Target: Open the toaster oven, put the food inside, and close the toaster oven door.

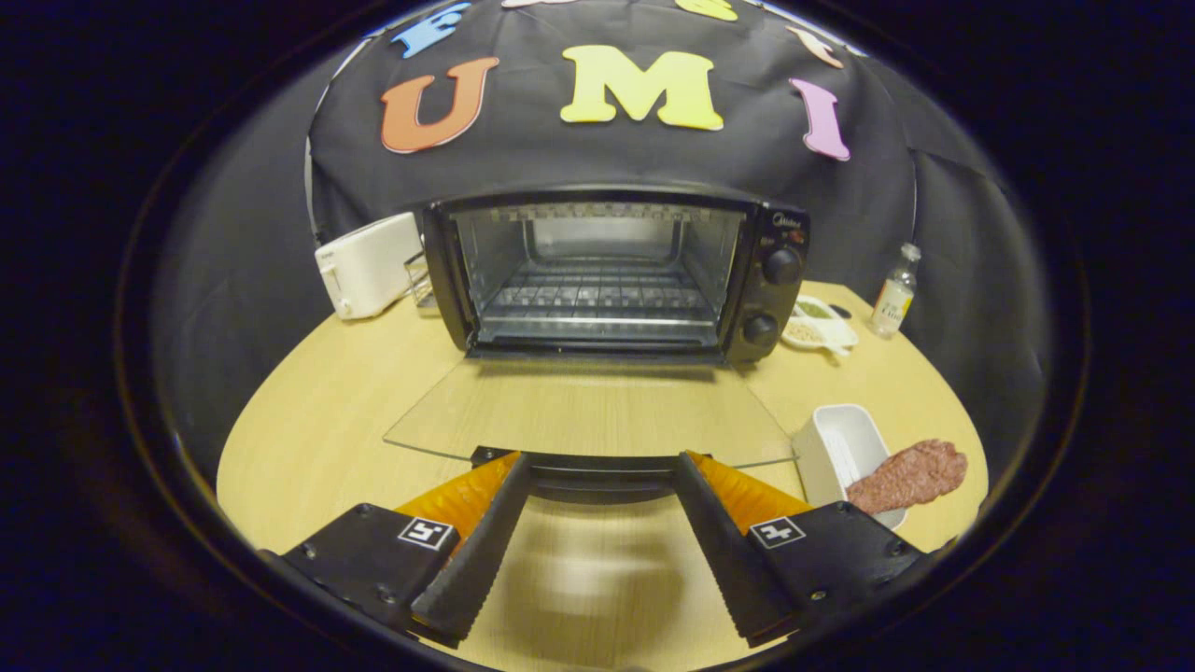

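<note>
A black toaster oven (616,275) stands at the back of a wooden desk (317,420), its glass door (588,411) folded down flat toward the viewer and the wire rack (597,299) inside bare. The door's handle (597,471) lies between the tips of the tool (602,467), whose fingers are spread wide and grip nothing. Opening looks done. Next, likely, comes fetching the food: a reddish-brown meat slab (910,474) lies across a white dish (840,448) to the right. Beyond it, the small dishes (820,327) and the bottle (893,294) are hard to make out.
</note>
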